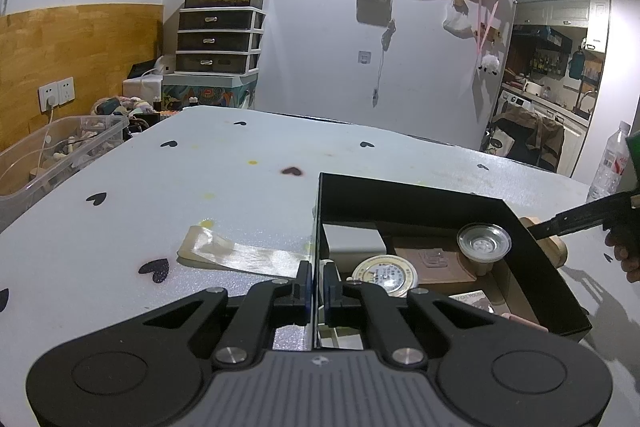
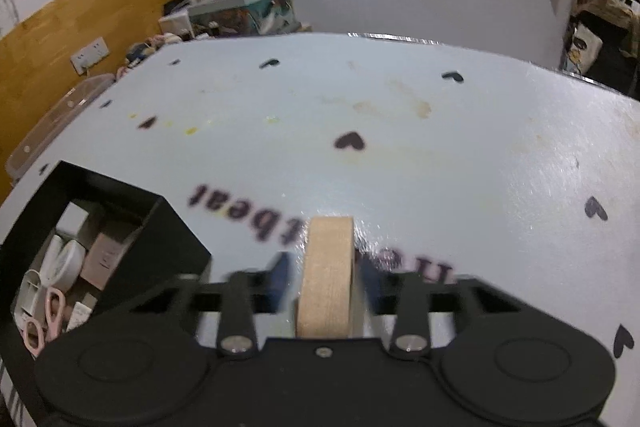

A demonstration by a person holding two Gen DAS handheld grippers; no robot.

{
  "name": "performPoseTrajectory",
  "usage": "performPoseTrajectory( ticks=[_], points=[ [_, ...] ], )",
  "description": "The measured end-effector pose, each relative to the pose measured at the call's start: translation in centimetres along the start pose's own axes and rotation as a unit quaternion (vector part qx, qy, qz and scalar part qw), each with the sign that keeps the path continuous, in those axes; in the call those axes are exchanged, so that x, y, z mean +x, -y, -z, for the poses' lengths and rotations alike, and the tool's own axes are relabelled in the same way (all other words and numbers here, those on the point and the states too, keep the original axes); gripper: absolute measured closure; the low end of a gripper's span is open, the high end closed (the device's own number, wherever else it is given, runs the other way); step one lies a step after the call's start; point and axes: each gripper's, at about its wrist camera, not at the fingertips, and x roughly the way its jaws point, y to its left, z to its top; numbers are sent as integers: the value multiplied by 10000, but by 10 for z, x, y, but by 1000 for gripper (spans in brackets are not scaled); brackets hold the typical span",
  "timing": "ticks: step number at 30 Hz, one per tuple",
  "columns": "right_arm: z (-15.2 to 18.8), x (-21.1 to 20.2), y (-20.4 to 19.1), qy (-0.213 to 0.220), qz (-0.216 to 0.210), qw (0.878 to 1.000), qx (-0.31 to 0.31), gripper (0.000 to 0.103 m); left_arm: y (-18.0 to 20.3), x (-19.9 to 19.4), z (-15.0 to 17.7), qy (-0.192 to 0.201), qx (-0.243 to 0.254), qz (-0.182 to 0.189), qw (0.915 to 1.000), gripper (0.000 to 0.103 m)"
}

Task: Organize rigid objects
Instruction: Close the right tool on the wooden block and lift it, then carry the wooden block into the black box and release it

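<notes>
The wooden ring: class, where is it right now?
In the right wrist view the wooden ring stands on edge on the table, between the right gripper's fingers, just right of the black box.

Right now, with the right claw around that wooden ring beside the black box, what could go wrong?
1. The wooden ring stands on edge between the right claw; the view is blurred, so the hold may be poor and it could roll off.
2. The black box is already crowded, so the ring may knock the clear cup.
3. The left claw pinches the box wall; a bump could shift it.
</notes>
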Motion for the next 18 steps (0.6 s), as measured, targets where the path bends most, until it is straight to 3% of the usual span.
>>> performPoseTrajectory(
  ticks=[6,11,18],
  points=[
    [11,-15,-5,45,7,9999,-153,78,2,0,1,16,32,7,10000,99],
    [11,-51,-17,356,-44,9993,-141,78,-1,1,2,35,32,57,10000,99],
    [6,-96,-65,652,-353,9972,-53,78,-6,1,4,72,10,155,9999,100]
  ],
)
